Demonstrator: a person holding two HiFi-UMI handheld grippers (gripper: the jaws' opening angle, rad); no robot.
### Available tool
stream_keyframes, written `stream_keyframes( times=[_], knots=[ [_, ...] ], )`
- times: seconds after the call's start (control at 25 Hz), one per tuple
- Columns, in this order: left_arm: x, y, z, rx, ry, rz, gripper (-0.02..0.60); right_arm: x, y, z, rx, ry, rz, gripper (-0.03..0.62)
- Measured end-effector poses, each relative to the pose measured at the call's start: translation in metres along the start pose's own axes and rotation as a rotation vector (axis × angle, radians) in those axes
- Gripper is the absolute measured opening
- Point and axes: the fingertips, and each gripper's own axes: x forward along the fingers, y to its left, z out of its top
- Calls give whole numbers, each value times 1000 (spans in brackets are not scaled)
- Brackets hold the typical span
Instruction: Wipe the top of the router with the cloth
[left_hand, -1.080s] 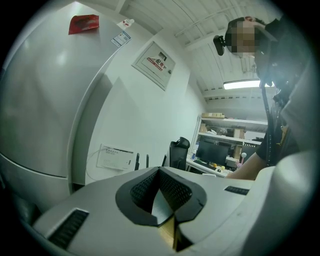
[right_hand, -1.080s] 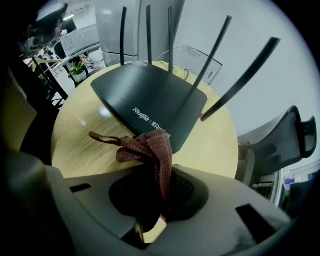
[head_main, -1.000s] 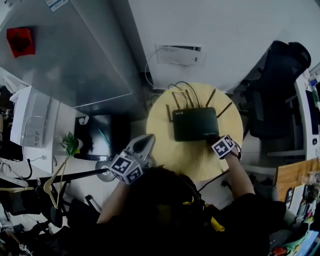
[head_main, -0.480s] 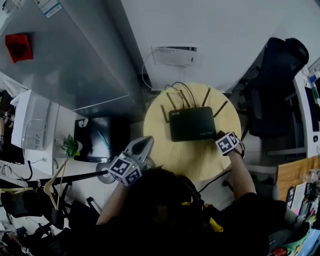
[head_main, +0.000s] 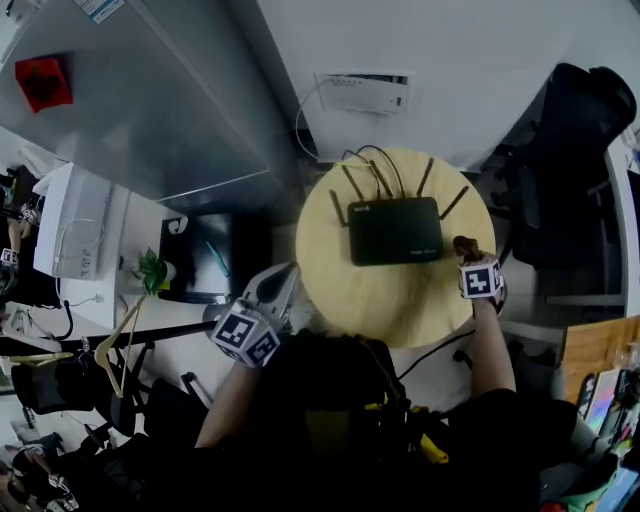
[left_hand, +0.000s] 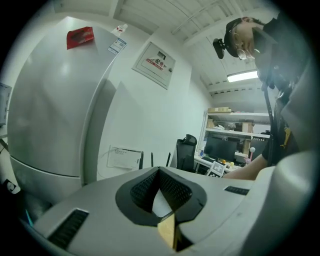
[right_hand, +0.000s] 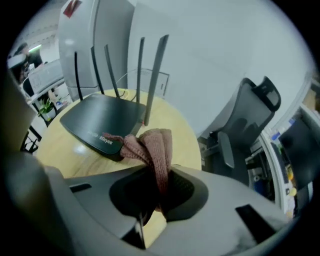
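Observation:
The black router (head_main: 394, 230) with several upright antennas sits at the back of a round wooden table (head_main: 390, 300). In the head view my right gripper (head_main: 470, 256) hovers just right of the router's front right corner, shut on a reddish-brown cloth (head_main: 465, 245). In the right gripper view the cloth (right_hand: 152, 142) bunches out of the right gripper (right_hand: 157, 172), its loose end hanging beside the router (right_hand: 102, 120) corner. My left gripper (head_main: 272, 296) hangs off the table's left edge, away from the router. In the left gripper view the left gripper (left_hand: 160, 172) is shut with nothing in it.
Cables (head_main: 368, 165) trail behind the router toward a white wall box (head_main: 362, 92). A black office chair (head_main: 560, 170) stands right of the table, a grey fridge (head_main: 150, 110) to the left. A black box (head_main: 205, 265), a plant (head_main: 150, 270) and a hanger (head_main: 120, 340) crowd the left.
My right gripper with the cloth has slid from the router's front right corner out to the right, off the router. The left gripper has stayed beside the table.

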Motion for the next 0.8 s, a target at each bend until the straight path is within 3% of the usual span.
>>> stream_keyframes(
  times=[0.08, 0.2, 0.36, 0.56, 0.8],
  knots=[
    [-9, 9, 0, -7, -11, 31, -3, -5, -5, -11, 126, -24, 6, 64],
    [-28, 22, 2, -22, -42, 59, -3, -16, 9, -34, 341, -47, 102, 64],
    [-56, 24, 2, -42, -85, 39, -3, -53, 25, -54, 478, -124, 110, 64],
    [-95, 22, 6, -17, -114, -26, -3, -110, 65, -61, 506, -271, 57, 64],
    [-138, 28, 6, -6, -160, -90, -3, -174, 121, -45, 449, -421, 13, 64]
  ],
)
